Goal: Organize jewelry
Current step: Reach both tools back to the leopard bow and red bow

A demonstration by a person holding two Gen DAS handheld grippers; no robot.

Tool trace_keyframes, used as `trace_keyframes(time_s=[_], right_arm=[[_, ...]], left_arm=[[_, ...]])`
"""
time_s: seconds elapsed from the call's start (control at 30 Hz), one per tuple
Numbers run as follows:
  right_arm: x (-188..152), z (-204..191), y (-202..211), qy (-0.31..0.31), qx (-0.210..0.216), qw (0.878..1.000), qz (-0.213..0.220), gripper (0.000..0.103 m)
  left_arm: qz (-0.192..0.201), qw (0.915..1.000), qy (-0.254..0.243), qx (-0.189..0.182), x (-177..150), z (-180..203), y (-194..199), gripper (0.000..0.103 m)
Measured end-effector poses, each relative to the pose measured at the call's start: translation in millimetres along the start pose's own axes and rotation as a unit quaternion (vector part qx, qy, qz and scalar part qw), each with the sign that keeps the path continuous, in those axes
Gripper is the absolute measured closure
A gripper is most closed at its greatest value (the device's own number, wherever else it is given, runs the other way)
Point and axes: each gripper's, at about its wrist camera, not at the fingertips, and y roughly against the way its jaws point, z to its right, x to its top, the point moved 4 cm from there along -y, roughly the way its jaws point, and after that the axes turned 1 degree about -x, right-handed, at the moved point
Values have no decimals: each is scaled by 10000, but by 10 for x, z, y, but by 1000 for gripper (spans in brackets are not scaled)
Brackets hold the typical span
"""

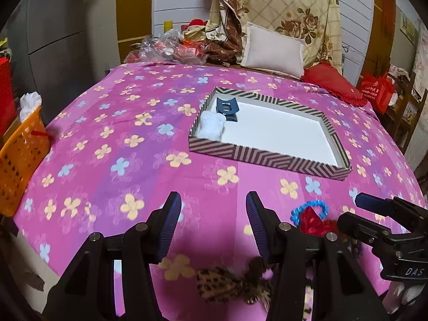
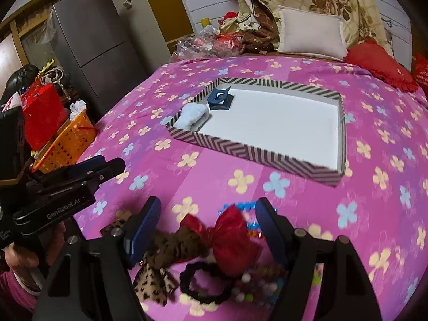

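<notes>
Both claws, left [image 1: 214, 214] and right [image 2: 208, 222], gape empty over the pile [image 2: 214, 251] at the bed's [image 2: 374, 160] near edge. Step, likely: picking the next piece. Next: clench one, carry it to the tray [image 2: 254, 152] mid-bed.

A tray [image 2: 256, 152] lay on the bed [image 2: 374, 187], a clip [image 2: 220, 99] in its far-left corner; hair ties [image 2: 203, 283], seemingly piled, lay before it.

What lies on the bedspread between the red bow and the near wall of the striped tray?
Mostly bare bedspread; only blue beads lie just behind the red bow, short of the striped tray. The right wrist view shows it.
</notes>
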Motion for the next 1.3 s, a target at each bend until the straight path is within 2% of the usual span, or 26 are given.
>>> trace_keyframes(time_s=[0.47,0.93,1.13,1.3], right_arm=[[-377,-147,190,253,23,9996,-119,27],[-653,-147,223,549,-47,9979,-333,27],[-692,-243,176,772,-34,9963,-365,31],[-707,-280,117,855,-75,9955,-405,32]], left_arm=[[-9,10000,-39,86,-309,35,205,55],[-379,9968,587,-387,-529,-323,283,55],[-539,9954,616,-489,-651,-315,260,55],[-694,9915,805,-753,-715,-280,201,55]])
